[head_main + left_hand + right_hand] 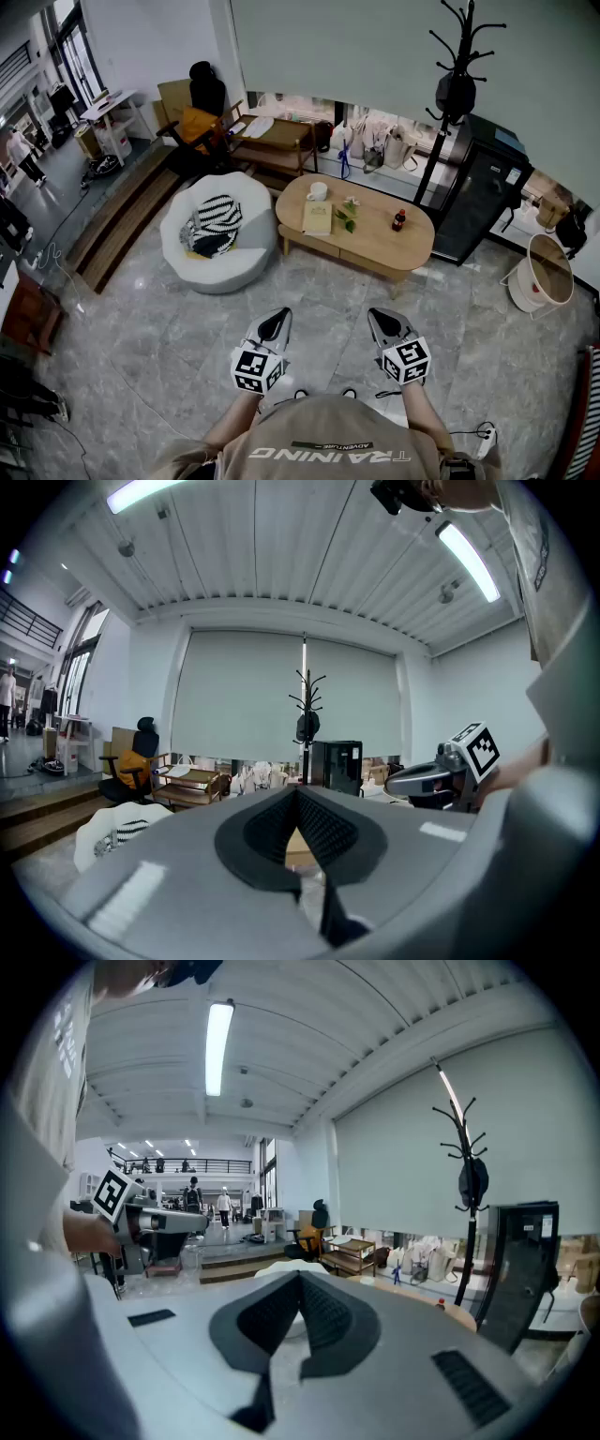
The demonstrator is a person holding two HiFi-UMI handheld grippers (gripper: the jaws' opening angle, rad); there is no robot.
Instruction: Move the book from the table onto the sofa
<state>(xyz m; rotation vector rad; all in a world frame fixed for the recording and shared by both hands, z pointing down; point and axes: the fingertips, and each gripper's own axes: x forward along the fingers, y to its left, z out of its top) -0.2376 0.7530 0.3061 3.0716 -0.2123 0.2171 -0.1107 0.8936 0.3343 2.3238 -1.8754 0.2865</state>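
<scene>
A pale yellow-green book (318, 217) lies flat on the left half of the oval wooden table (373, 251). The round white sofa (246, 195) stands left of the table with a striped cushion (217, 215) on it. My left gripper (275, 325) and right gripper (386, 324) are held side by side over the tiled floor, well short of the table, both shut and holding nothing. In the left gripper view the left gripper (298, 793) points at the table, the right gripper (403, 782) beside it. In the right gripper view the right gripper (300, 1277) has its jaws together.
On the table also stand a white cup (318, 191), a small plant sprig (347, 216) and a dark bottle (398, 221). A coat stand (454, 84) and black cabinet (479, 197) are behind the table. A low wooden bench (277, 142) and steps (122, 221) lie further back.
</scene>
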